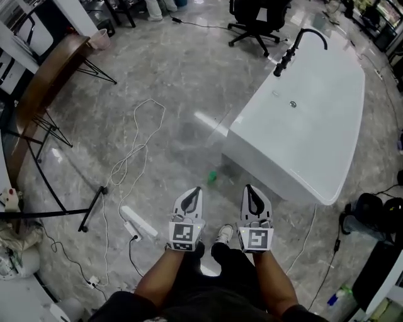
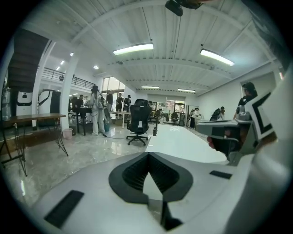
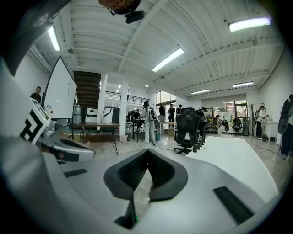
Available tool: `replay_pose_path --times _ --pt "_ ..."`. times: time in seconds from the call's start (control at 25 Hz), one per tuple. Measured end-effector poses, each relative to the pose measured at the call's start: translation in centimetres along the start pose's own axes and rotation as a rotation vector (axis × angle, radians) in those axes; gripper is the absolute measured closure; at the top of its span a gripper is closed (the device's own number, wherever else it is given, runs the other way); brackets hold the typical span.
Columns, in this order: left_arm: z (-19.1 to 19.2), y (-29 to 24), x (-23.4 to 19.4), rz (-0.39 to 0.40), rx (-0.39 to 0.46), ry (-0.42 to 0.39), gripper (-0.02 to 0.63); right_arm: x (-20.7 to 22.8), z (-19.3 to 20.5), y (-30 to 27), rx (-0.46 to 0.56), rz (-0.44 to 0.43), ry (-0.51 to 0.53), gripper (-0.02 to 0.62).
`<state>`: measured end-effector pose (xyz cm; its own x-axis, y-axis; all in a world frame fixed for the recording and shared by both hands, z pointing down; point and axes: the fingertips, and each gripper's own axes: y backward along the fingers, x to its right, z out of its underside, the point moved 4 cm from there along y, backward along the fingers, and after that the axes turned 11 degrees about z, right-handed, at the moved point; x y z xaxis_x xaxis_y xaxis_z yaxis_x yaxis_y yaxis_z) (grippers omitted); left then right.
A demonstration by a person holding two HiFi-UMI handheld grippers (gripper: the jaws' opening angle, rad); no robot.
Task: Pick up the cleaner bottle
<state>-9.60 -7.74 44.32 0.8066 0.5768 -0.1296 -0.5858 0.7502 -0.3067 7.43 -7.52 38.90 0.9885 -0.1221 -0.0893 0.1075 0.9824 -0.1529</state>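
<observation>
The left gripper (image 1: pixel 196 190) and right gripper (image 1: pixel 249 188) hang side by side, fingers pressed together, empty. A small green object (image 1: pixel 212 177) lies near the white bathtub (image 1: pixel 327 126).

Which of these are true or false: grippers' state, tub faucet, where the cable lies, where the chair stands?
1. The left gripper and right gripper are both shut and empty. True.
2. The tub has a black faucet. True.
3. The white cable lies in the tub. False: it lies on the floor, left of the tub in the head view.
4. The chair stands between the grippers. False: it stands far off, beyond the tub's faucet end.
</observation>
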Motion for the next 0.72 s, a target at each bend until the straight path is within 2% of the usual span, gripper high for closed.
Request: replay_pose_path --times 0.24,0.48,0.72 --pt "8.3 -4.7 -3.1 0.01 0.01 -0.042 0.6 -1.2 10.8 -3.3 -0.029 0.006 0.008 0.578" --pt "20.5 -10.5 -5.4 0.033 0.048 -0.057 0.6 -2.6 24.3 -6.3 -0.033 0.007 -0.008 0.578" --pt "32.7 -15.0 -7.2 0.114 0.084 -0.085 0.6 -5.0 36.3 -9.7 -0.021 -0.005 -0.005 0.578"
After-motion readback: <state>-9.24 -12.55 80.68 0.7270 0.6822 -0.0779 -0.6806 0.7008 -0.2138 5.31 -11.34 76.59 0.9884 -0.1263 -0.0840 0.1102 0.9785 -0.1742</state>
